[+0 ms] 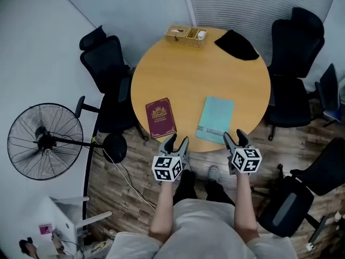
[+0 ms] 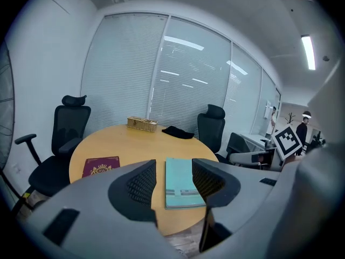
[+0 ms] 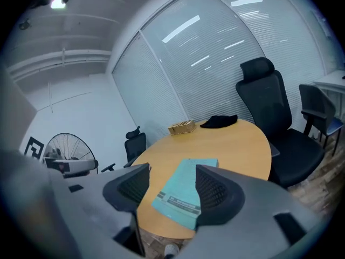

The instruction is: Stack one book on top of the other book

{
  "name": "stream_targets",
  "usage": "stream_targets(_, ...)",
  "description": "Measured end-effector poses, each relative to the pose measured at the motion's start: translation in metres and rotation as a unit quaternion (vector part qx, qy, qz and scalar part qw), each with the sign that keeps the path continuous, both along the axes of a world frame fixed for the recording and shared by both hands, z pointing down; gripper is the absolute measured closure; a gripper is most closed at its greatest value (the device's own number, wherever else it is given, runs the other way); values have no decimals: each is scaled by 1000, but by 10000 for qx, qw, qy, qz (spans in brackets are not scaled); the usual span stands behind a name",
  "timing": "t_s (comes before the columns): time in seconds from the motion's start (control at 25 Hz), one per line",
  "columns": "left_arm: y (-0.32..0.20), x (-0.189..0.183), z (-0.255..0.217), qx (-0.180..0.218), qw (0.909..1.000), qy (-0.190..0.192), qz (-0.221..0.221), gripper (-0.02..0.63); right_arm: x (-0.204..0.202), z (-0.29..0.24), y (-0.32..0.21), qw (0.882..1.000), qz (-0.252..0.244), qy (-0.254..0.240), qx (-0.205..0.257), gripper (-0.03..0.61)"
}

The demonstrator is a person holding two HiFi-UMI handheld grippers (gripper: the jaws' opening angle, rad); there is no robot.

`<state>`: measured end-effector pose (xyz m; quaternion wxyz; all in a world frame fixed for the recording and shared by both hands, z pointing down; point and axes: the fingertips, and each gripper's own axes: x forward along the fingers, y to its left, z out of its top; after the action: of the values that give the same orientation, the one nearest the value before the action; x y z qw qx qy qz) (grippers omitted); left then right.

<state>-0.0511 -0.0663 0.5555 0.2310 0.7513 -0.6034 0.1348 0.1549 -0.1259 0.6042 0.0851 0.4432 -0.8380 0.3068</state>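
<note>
Maroon book and teal book lie apart on desk (frame centre); left gripper and right gripper jaws apart, empty.

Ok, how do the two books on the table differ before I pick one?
The maroon book carries a gold emblem; the teal book is plain with a printed band. The teal book looks larger than the maroon one. The maroon book lies left, the teal book right and nearer the edge of the table. Both lie flat, closed, apart, ungripped.
</note>
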Motion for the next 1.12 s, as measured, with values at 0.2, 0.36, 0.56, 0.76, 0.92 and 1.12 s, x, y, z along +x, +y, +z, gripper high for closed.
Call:
stream_targets(0.2, -27, 12, 3, -18, 9997, 24, 250, 391, 5, 4, -11, 9999, 115, -12, -71, 319)
stream_targets(0.36, -55, 21, 3, 7, 9986, 78, 523, 391, 10, -3, -31, 9994, 335, -3, -1, 319)
stream_targets(0.56, -96, 24, 10, -7, 9962, 229, 843, 391, 9, 1, -54, 9986, 502, 147, -1, 313)
stream_targets(0.76, -130, 25, 22, -133, 9922, 293, 1205, 391, 8, 14, -80, 9964, 798, 237, -142, 308)
stream_targets(0.92, -154, 18, 34, -264, 9898, 387, 1346, 391, 4, 28, -94, 9941, 1002, 278, -325, 308)
stream_targets(1.12, -174, 20, 68, -644, 9855, 472, 1496, 391, -2, 51, -97, 9918, 1071, 325, -622, 308)
